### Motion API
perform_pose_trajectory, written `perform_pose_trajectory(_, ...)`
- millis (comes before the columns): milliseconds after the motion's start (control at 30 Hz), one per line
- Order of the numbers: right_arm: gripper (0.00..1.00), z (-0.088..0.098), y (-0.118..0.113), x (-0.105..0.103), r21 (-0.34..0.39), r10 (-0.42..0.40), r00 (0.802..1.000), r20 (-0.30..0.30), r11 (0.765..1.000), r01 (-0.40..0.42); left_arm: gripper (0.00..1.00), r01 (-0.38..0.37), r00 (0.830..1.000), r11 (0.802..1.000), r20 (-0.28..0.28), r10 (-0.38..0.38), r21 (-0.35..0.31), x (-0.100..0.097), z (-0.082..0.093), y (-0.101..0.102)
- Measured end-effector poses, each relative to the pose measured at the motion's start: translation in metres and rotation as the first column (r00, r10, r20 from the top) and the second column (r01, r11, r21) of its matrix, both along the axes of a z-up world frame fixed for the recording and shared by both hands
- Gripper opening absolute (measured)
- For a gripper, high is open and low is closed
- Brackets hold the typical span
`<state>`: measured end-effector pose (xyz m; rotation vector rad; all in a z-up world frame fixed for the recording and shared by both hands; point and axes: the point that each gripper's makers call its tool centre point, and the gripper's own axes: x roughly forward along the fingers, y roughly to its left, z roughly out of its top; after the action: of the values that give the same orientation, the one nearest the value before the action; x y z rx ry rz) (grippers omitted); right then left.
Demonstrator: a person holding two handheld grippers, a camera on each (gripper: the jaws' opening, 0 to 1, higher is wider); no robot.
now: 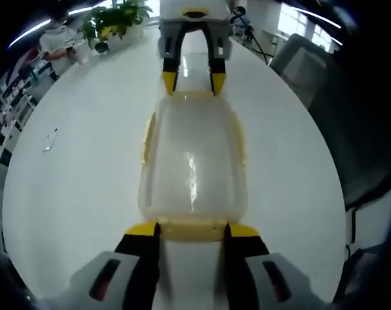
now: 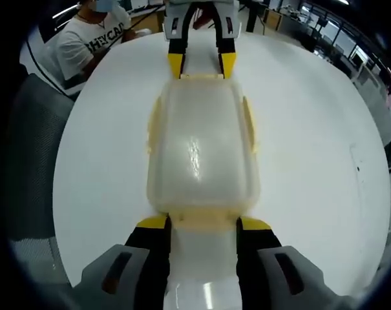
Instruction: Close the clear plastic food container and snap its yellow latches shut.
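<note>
left gripper at 6 o'clock, jaws spread around container's near end latch | right gripper likewise at opposite end | container mid-table, lid on | step: end latches | next: likely press both down.

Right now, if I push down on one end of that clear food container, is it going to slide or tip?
The container looks empty, so probably light. The white table is glossy, so it may slide. Its low, wide shape makes tipping unlikely, with the left gripper and right gripper bracketing opposite ends.
</note>
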<state>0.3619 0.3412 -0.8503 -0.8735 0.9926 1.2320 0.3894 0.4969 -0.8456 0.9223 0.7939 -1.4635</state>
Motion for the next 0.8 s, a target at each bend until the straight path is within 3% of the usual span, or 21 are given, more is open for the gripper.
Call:
perform_pose_trajectory(167,0.38,-0.001,0.0,0.0,-0.042,0.016,1.0,-0.009,0.999,-0.016,0.34,-0.007,1.0,1.0,-0.009,0.008,0.019,0.0,0.0,0.0)
perform_pose_trajectory(367,0.36,0.002,-0.003,-0.002,0.02,0.02,1.0,0.006,1.0,-0.02,0.33,-0.029,0.999,0.999,-0.017,0.029,-0.017,-0.002,0.001,0.001)
perform_pose_trajectory(600,0.36,0.003,-0.003,-0.001,0.008,0.053,0.998,0.018,0.999,-0.053,0.33,-0.066,0.998,0.997,-0.014,0.067,0.028,-0.011,0.006,0.0)
perform_pose_trajectory(800,0.35,0.025,-0.004,-0.002,0.081,0.066,0.998,0.021,0.994,-0.068,0.33,-0.095,0.995,0.995,0.003,0.095,0.018,-0.013,0.023,0.002)
